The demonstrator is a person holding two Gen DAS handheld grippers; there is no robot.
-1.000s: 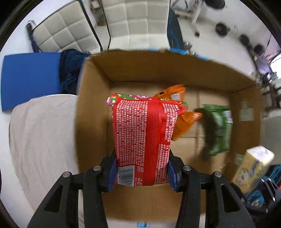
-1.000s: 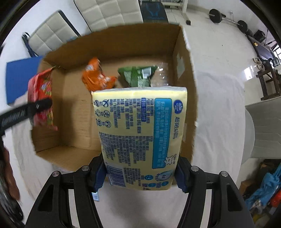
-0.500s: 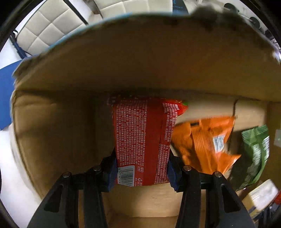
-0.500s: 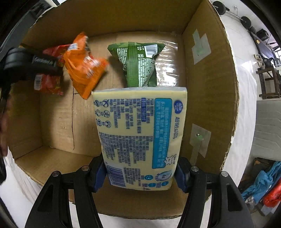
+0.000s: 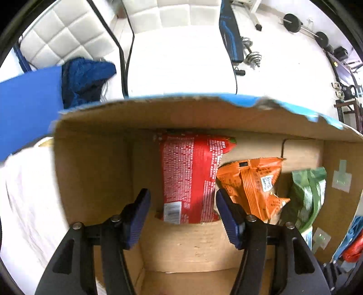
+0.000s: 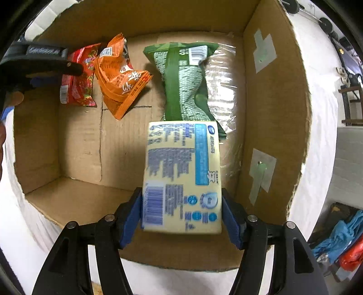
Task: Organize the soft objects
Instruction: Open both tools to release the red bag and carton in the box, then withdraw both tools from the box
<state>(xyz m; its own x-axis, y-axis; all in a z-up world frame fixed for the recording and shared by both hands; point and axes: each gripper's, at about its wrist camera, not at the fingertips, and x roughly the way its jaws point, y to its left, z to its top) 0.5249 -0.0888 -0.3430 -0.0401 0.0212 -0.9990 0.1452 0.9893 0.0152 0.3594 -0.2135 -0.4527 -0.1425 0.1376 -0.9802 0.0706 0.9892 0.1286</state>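
The open cardboard box [image 5: 90, 172] [image 6: 272, 95] holds a red snack pack [image 5: 188, 179] [image 6: 79, 79], an orange pack [image 5: 251, 188] [image 6: 120, 77] and a green pack [image 5: 306, 195] [image 6: 183, 84]. My left gripper [image 5: 182, 215] is open, its blue pads apart from the red pack, which lies on the box floor. My right gripper [image 6: 181, 215] has its pads beside a pale yellow tissue pack [image 6: 183, 177] that looks blurred and tipped down onto the box floor in front of the green pack; whether the pads still grip it is unclear.
The box stands on a white cloth [image 6: 322, 127]. White padded chairs [image 5: 172, 13], a blue mat [image 5: 27, 106] and a dark blue cloth [image 5: 84, 77] lie beyond the box. Weights [image 5: 251, 56] lie on the floor. Blue and red bags [image 6: 340, 240] are at the right.
My left gripper has opened and pulled back, leaving the red pack on the box floor. The tissue pack has dropped lower into the box and my right jaws have widened.
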